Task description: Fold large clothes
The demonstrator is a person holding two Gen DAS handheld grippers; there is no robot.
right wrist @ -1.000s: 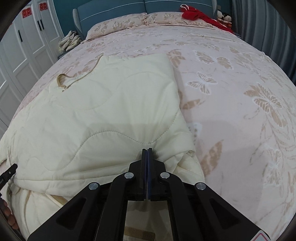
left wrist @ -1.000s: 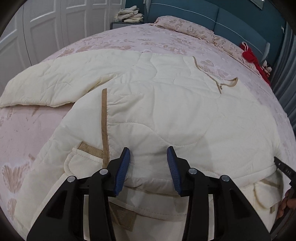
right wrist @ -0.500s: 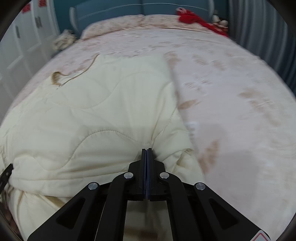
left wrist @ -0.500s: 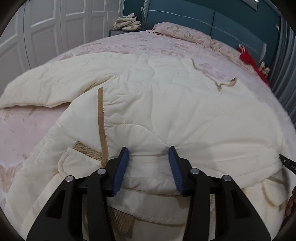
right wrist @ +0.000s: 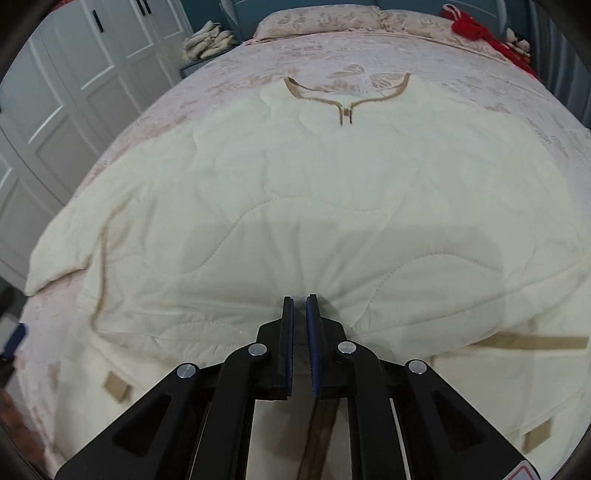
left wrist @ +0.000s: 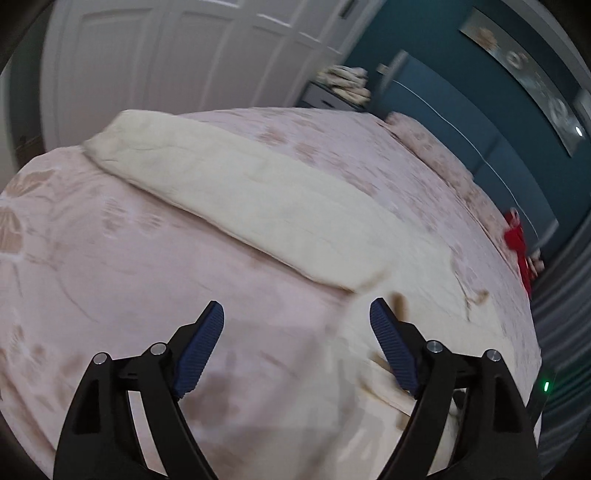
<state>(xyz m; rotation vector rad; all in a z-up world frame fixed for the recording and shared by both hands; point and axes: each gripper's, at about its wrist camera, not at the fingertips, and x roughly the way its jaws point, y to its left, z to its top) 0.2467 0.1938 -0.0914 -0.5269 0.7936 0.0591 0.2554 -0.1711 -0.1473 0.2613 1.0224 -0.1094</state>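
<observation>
A cream quilted jacket (right wrist: 295, 184) lies spread on the bed, its tan-trimmed collar (right wrist: 347, 98) at the far end. My right gripper (right wrist: 300, 298) sits low over the near hem, its jaws opening with a slim gap between them. The cloth puckers at the fingertips, and none shows between the pads. In the blurred left wrist view my left gripper (left wrist: 295, 306) hangs over bare bedspread. Its jaws are opening wide with nothing between them. One jacket sleeve (left wrist: 240, 199) stretches diagonally beyond it, and the jacket's body (left wrist: 424, 295) lies to its right.
The bed has a pink butterfly-print bedspread (left wrist: 110, 277) with pillows (right wrist: 317, 22) and a red item (right wrist: 476, 31) by the teal headboard (left wrist: 480, 140). White wardrobe doors (right wrist: 74, 74) stand to the left. Folded cloth (right wrist: 207, 40) is stacked on a nightstand.
My left gripper swung left off the jacket onto bare bedspread, rolled and opened wide. My right gripper slid left from the jacket's right edge to mid-hem and its jaws parted slightly.
</observation>
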